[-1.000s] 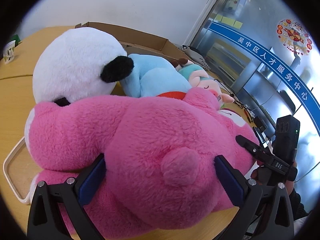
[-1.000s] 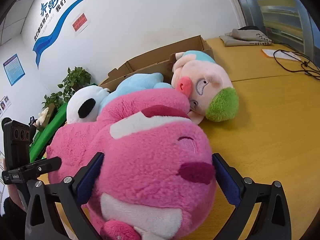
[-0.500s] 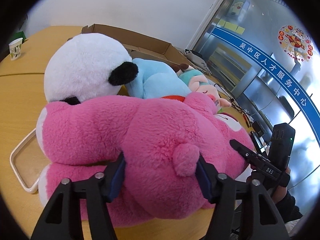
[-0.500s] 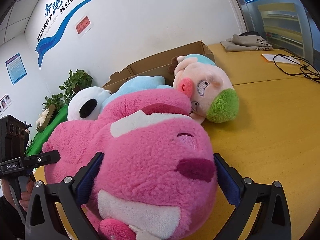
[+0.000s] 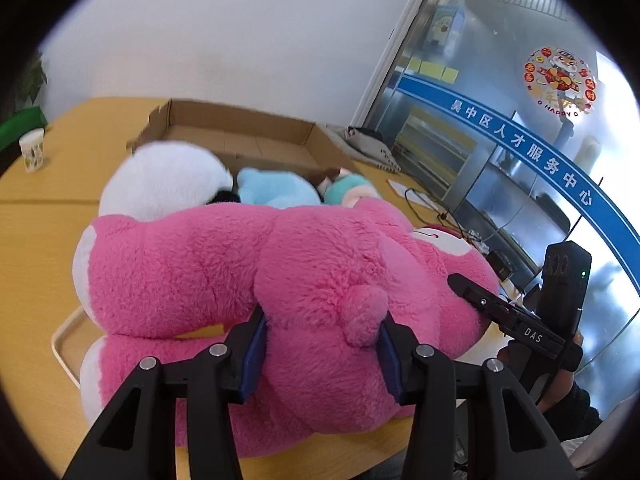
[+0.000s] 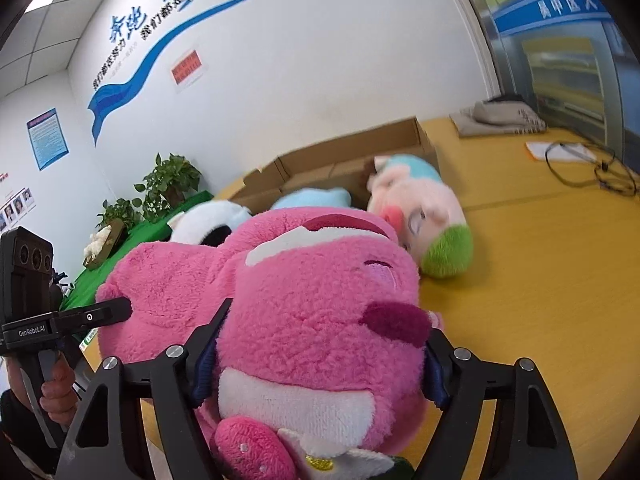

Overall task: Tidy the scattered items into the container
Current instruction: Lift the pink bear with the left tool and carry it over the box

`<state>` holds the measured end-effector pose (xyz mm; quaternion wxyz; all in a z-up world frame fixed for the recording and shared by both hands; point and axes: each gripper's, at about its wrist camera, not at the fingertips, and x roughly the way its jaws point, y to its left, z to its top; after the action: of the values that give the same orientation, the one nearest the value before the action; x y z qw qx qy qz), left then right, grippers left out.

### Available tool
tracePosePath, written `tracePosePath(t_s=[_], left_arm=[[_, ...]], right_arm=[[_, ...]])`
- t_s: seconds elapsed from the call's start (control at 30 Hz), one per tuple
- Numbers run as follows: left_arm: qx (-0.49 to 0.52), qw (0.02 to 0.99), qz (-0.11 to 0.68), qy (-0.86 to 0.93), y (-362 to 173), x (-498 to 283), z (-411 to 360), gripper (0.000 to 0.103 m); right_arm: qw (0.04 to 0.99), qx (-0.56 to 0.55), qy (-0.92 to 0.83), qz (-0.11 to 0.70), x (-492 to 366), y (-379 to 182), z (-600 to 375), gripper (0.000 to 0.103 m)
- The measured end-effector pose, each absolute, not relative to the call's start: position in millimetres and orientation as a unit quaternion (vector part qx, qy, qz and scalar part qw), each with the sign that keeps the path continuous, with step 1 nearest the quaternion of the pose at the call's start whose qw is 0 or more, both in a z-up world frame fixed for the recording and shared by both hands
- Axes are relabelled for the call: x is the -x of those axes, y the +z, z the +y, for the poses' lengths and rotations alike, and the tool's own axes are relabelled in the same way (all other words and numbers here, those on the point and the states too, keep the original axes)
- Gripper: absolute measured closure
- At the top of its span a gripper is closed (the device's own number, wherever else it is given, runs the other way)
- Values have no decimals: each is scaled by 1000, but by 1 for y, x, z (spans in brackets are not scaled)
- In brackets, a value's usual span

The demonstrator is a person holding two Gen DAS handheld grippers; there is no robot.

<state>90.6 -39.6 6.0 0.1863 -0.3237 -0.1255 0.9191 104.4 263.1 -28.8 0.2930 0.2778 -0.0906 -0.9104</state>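
A big pink plush bear [image 5: 248,264] lies across the yellow table. My left gripper [image 5: 320,340] is shut on its rear by the round tail. My right gripper [image 6: 316,360] is shut on its head [image 6: 320,304], squeezing the cheeks. Behind it lie a white panda plush [image 5: 168,180], a light blue plush [image 5: 276,190] and a pink pig plush [image 6: 416,208] with a green ear. An open cardboard box [image 5: 240,136] stands behind them; it also shows in the right wrist view [image 6: 352,156].
A white tray [image 5: 66,340] lies under the bear's legs. A paper cup [image 5: 32,154] stands far left. Cables [image 6: 592,168], paper and a folded grey cloth [image 6: 500,118] lie on the table's far right. Potted plants [image 6: 168,184] stand by the wall.
Both grippers have closed on the pink bear: the left first, on its rear, then the right on its head. Both views have risen, showing more of the box.
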Motion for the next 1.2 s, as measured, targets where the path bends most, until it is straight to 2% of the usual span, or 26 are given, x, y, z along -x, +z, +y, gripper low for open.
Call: tracePosePath(t_s=[0.37, 0.73, 0.97, 1.2], left_arm=[[231, 185, -66, 953, 114, -39, -48, 56], [177, 180, -49, 966, 197, 79, -59, 56], [194, 177, -58, 963, 200, 165, -66, 56], [238, 176, -67, 953, 164, 246, -65, 56]], right_arm=[[310, -188, -931, -50, -69, 85, 238, 20], [299, -141, -944, -12, 37, 193, 194, 20], [281, -129, -951, 12, 117, 222, 167, 20], [276, -168, -946, 12, 206, 198, 149, 20]])
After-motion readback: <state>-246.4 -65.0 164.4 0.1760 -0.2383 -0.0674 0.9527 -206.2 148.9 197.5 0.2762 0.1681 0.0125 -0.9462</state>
